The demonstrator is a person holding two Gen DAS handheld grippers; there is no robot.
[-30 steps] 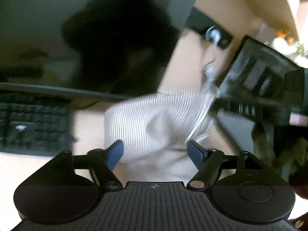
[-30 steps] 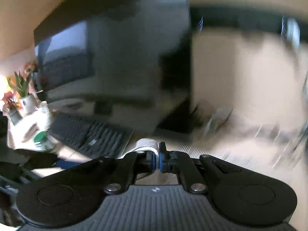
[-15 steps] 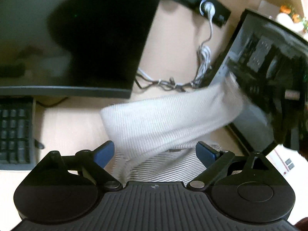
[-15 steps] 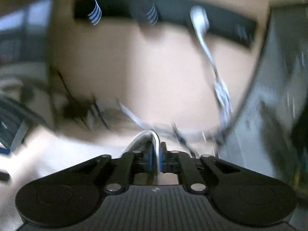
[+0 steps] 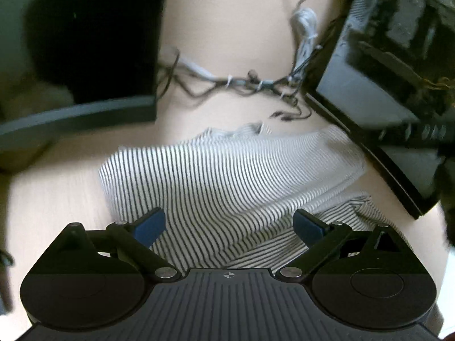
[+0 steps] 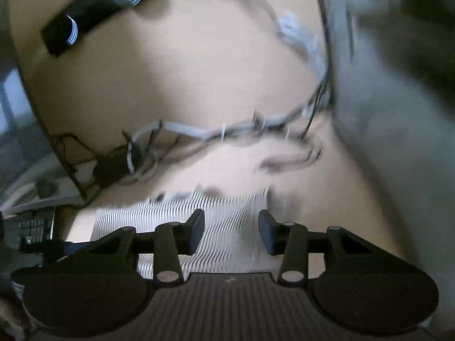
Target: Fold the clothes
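A white garment with thin dark stripes (image 5: 227, 176) is lying bunched on the pale table (image 5: 51, 199), directly ahead of and partly beneath the left gripper (image 5: 229, 224), its upper layer folding over a lower one that is showing near the right-hand jaw. The left gripper's jaws are standing wide apart and gripping nothing, the cloth passing between and below them. In the right wrist view, the right gripper (image 6: 231, 231) is also spreading its jaws, holding nothing, with the striped garment (image 6: 182, 213) lying between and just beyond them. That view is smearing heavily, so the cloth's edges are hard to make out. Beyond the jaws, a tangle of cables (image 5: 241, 85) is running across the table between a dark monitor (image 5: 85, 42) and a black computer case (image 5: 392, 65), both cut off by the frame.
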